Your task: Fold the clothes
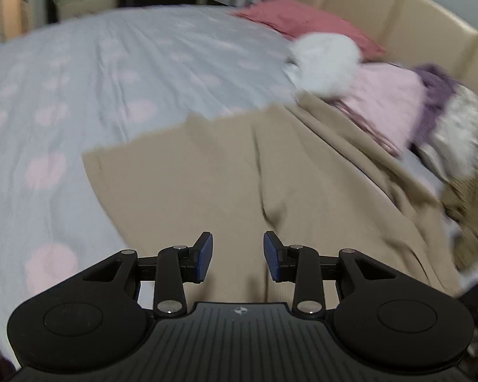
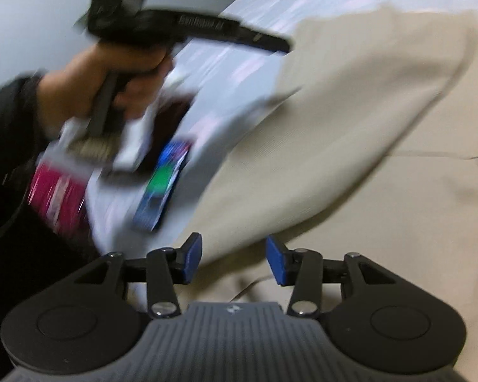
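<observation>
Already I have the beige garment (image 1: pixel 226 172) laid folded on the bed (image 1: pixel 79 73), left gripper (image 1: pixel 238 256) and right gripper (image 2: pixel 235 258) parted and empty, with the pile of clothes (image 1: pixel 414 105) unfolded.

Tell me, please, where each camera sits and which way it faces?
Left wrist: on the left gripper, angled down at the beige garment on the bedsheet; only its open fingers show.
Right wrist: on the right gripper, angled down at the garment; a hand holding the other gripper shows.
Shared: garment and bedsheet.
</observation>
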### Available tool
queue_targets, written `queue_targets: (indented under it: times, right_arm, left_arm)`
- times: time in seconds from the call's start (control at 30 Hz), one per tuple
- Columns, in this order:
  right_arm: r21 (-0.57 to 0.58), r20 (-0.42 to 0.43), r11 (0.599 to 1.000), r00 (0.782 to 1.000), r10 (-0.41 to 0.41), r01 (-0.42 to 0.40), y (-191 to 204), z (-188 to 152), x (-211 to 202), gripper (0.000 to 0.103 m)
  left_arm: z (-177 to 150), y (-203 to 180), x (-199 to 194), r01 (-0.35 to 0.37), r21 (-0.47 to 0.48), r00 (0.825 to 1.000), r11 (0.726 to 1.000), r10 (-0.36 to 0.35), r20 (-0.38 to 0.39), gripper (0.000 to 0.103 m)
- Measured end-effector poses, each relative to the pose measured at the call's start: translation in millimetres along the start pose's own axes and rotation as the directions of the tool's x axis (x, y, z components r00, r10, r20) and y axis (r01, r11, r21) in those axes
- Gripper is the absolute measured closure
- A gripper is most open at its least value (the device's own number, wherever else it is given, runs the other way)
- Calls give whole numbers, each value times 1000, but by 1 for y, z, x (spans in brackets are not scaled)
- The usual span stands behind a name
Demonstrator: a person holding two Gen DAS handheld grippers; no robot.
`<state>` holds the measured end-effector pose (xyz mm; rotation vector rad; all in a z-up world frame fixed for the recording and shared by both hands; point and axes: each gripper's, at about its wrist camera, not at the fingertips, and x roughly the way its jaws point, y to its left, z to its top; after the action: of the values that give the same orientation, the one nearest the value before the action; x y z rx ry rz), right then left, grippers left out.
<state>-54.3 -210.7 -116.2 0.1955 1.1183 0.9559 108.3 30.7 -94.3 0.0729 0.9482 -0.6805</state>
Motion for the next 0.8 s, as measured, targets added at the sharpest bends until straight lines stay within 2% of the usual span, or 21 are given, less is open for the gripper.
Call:
queue_targets:
  times: [0.1,0.2,0.3,0.43,0.6,0.67,0.8]
  right_arm:
    - [-27,-98,998,994,51,-54,16,-9,25,54]
    - [-60,-142,996,988,52,-61,30,-14,38,52]
    - [-83,-149,995,988,42,-54,40,-18,39,49]
    - [-102,-119,995,993,7,-19,51,-15,43,48]
    - [-159,-92,985,992,-87,72,70,-13,43,48]
    - [-148,-78,982,988,-130,117,76,-16,45,48]
    - [-55,-30,978,979,-204,202,83,-27,53,48]
  left_arm:
    - [-22,8,-14,77,20,996,997,-77,-39,71]
    - [-42,9,-19,135,55,988,989,-130,-85,71]
    - [-55,9,-19,164,80,981,983,-154,-120,71]
    - [-61,8,-12,145,69,983,987,-135,-127,71]
    - [-58,12,-4,59,35,989,998,-53,-135,71]
    - [-58,14,0,20,21,988,1000,-16,-155,71]
    - [-59,15,8,-62,2,977,998,61,-205,71]
